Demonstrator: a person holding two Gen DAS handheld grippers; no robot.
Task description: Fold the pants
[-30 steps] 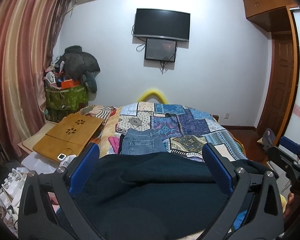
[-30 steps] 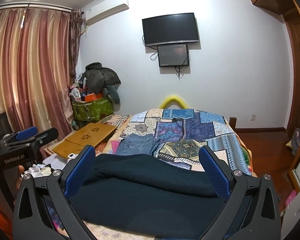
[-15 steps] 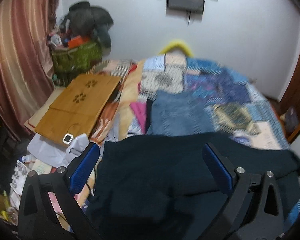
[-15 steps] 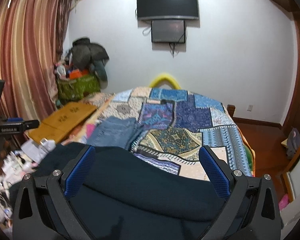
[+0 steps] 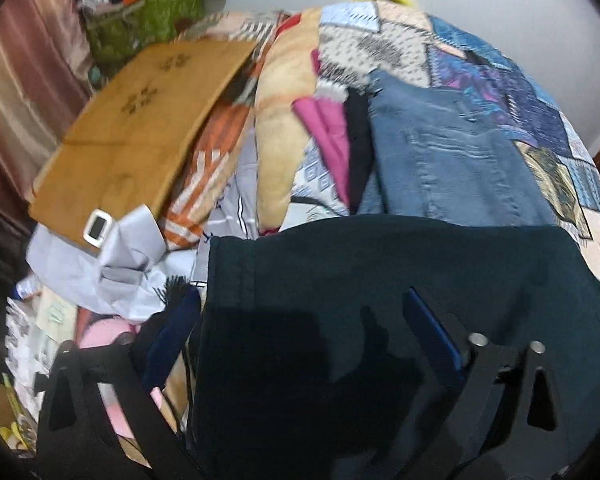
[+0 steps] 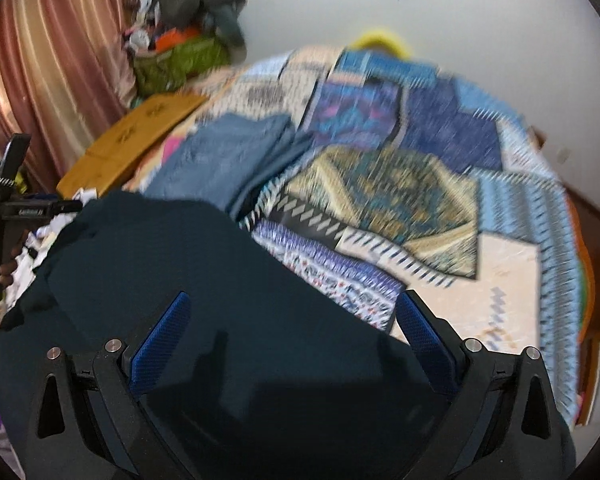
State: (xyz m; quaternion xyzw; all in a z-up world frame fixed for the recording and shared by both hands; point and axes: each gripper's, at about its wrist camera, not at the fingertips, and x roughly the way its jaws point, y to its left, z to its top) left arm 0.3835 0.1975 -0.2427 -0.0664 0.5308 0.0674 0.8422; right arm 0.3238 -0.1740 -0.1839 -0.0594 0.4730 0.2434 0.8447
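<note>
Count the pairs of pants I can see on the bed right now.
2. The dark pants lie spread at the near edge, under both tongs. The folded jeans sit just beyond them on the patchwork quilt. The pink and black clothes beside the jeans may hide more.

left gripper (image 5: 300, 320): tilted steeply down, jaws wide, just been closing | right gripper (image 6: 292, 320): tilted down, jaws wide

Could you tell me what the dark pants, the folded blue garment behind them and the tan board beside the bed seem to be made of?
Dark pants: soft matte knit, probably cotton jersey or fleece; stitched hem, no sheen.
Folded blue garment: looks like denim; faded blue, raised seams.
Tan board: seems wood or bamboo; flat, rigid, with cut-out patterns.
</note>
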